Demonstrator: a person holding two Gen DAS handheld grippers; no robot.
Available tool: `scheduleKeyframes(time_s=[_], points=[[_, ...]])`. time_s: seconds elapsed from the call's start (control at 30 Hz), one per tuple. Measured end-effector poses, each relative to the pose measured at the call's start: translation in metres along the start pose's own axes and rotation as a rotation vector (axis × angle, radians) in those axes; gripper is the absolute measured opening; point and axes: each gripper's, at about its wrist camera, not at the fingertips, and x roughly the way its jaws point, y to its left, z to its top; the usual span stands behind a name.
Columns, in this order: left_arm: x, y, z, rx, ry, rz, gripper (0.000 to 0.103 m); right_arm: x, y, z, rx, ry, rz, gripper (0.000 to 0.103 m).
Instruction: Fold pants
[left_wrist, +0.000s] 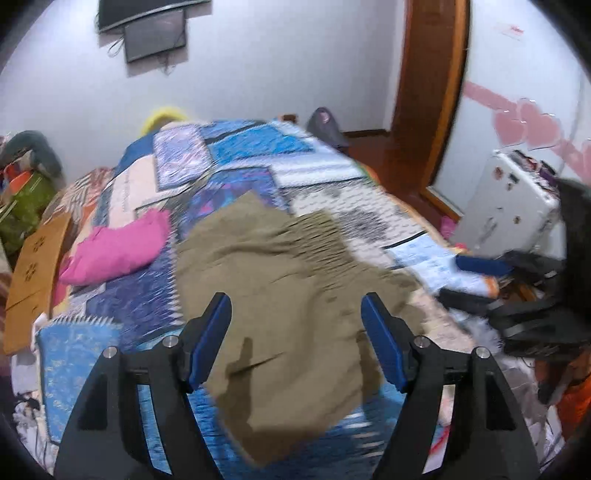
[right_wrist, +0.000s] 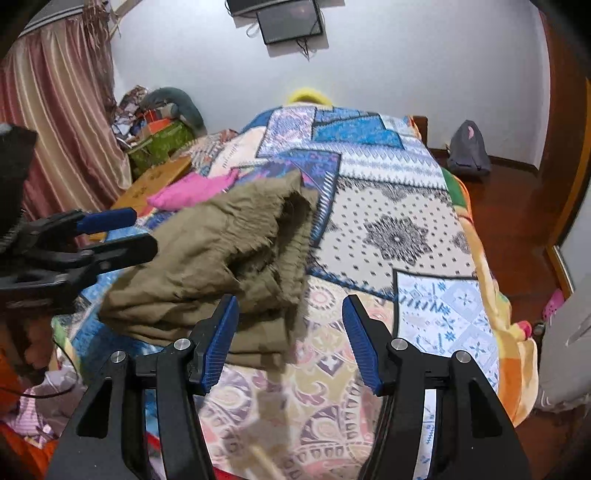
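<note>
Olive-brown pants lay in a rumpled, partly folded heap on a bed covered by a patchwork blanket in blue, white and cream.

The left wrist view looked down over the pants from the near end. The left gripper hovered above the cloth with its jaws wide apart and nothing between the blue pads; the pants lay below them, not pinched. Only this view showed a white case standing on the floor right of the bed, and the wooden door frame beyond it. The right gripper appeared here as a dark blurred shape at the bed's right edge.

The right wrist view showed the heap from the side, its crumpled waistband raised at the far end. The right gripper had its jaws open and empty, just right of the pants' near edge, over bare blanket. Only this view showed pink striped curtains at far left, and the left gripper side-on, reaching in from the left just beside the heap.

Both views showed a pink garment left of the pants, a cardboard piece at the bed's left edge, and a dark screen on the far wall.

The blanket right of the pants lay clear up to the bed's right edge, where it draped toward the wooden floor.
</note>
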Motion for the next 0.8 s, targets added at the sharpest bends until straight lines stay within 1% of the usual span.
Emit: scheduleKeyframes(time_s=[0.07,0.13,0.2,0.3,0.37,0.5,0.63,0.8], points=[[0.007,0.013,-0.008,-0.017,0.04,0.013,0.072,0.001,0.007,0.006,-0.004,-0.027,0.007,0.062],[0.017,0.022,-0.02,-0.032,0.085,0.02,0.072,0.006,0.013,0.01,-0.008,-0.042,0.016,0.063],[0.025,0.023,-0.033,-0.036,0.115,0.016,0.073,0.017,0.017,0.013,-0.01,-0.034,0.021,0.063],[0.03,0.019,-0.048,-0.042,0.098,0.035,0.074,0.04,0.023,0.01,-0.033,0.012,0.003,0.063],[0.03,0.018,-0.051,-0.043,0.087,0.038,0.074,0.053,0.024,0.003,-0.044,0.054,-0.007,0.063],[0.029,0.018,-0.056,-0.038,0.085,0.026,0.074,0.058,0.013,-0.007,0.001,0.072,0.026,0.064],[0.023,0.023,-0.05,-0.031,0.093,0.002,0.073,0.057,0.014,-0.005,-0.023,0.079,0.023,0.065],[0.016,0.057,-0.021,-0.081,0.04,0.036,0.073,0.06,0.014,-0.004,-0.063,0.091,0.036,0.065]])
